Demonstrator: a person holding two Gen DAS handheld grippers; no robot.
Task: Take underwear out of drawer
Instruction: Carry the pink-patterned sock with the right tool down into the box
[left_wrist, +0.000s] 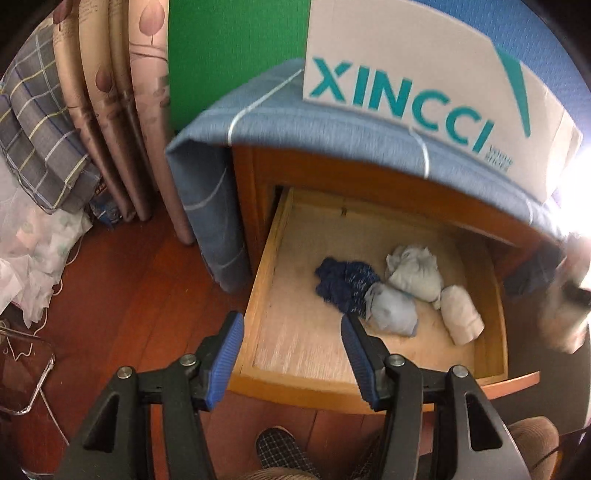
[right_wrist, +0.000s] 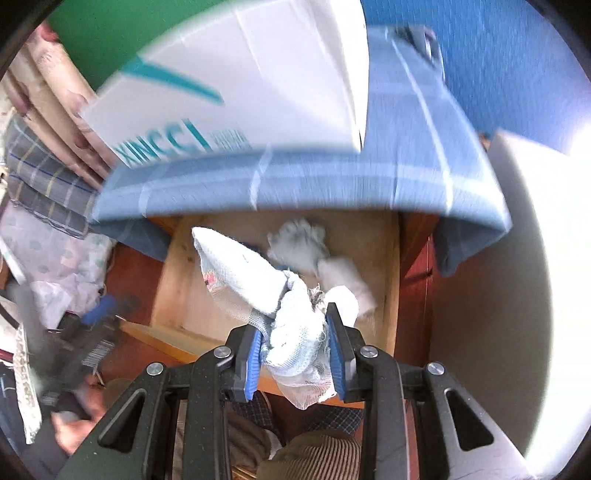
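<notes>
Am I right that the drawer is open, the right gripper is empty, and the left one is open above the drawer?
Not quite: the right gripper is shut on a pale blue garment, as the right wrist view shows. The drawer is open, and the left gripper is open above it.

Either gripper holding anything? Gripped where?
Right gripper clamps a pale blue underwear piece at its bunched end; the rest hangs over the drawer. Left gripper open, empty.
</notes>
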